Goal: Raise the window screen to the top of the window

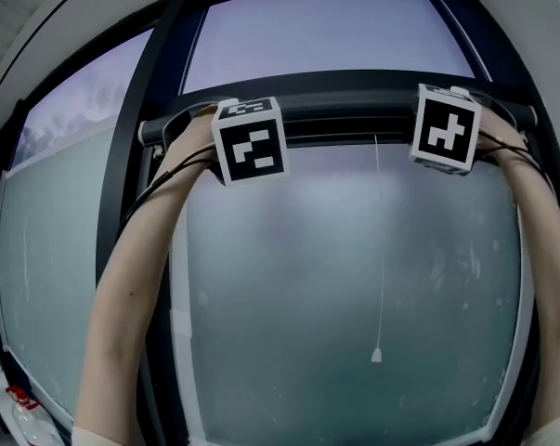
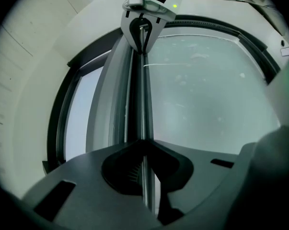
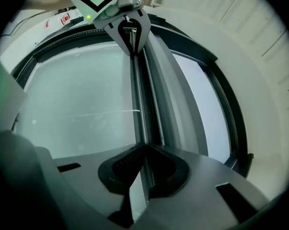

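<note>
Window screen (image 1: 354,277) bar (image 1: 345,121) sits pinched in your left tool (image 2: 144,164) and right tool (image 3: 143,169). Lift both toward 12 o'clock together, staying level.

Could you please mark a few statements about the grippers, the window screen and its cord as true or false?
1. The left gripper and the right gripper are each clamped on the horizontal screen bar. True.
2. A thin cord hangs from the screen bar between the two grippers. True.
3. The right gripper holds the cord's lower end. False: the end hangs free, well below both grippers.
4. The screen bar sits at the window's bottom edge. False: it is high in the window, with only a clear upper pane above it.
5. The left gripper's jaws are wide apart and empty. False: they are closed on the bar.
</note>
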The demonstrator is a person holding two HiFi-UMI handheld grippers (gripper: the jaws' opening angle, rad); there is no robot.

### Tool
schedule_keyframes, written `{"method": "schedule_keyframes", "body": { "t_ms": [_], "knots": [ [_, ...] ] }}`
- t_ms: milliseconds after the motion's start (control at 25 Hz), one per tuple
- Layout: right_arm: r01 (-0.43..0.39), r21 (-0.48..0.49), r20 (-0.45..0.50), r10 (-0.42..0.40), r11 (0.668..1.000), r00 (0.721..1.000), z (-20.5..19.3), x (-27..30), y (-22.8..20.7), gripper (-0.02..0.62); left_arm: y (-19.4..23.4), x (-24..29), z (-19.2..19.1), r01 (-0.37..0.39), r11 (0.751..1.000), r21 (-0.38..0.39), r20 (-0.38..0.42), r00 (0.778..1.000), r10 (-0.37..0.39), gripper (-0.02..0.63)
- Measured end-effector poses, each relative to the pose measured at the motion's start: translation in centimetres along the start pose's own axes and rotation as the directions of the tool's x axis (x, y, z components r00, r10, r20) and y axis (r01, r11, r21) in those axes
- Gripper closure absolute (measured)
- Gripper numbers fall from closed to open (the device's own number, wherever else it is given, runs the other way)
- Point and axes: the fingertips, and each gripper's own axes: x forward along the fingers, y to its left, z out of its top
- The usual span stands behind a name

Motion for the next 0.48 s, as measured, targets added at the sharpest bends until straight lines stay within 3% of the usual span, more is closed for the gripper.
{"method": "schedule_keyframes", "body": {
  "t_ms": [280,480],
  "knots": [
    [0.017,-0.006,0.011,-0.017,1.000,1.000,0.15,0.03,0.25,0.569,-0.05,-0.04,0.09,-0.024,1.000,-0.010,0.011,1.000,0.024,0.583],
    [0.135,-0.074,0.019,-0.134,0.988,0.991,0.89,-0.96,-0.49,0.569,0.22,-0.46,0.01,-0.138,0.990,0.027,-0.022,0.990,0.139,0.583]
  ]
}}
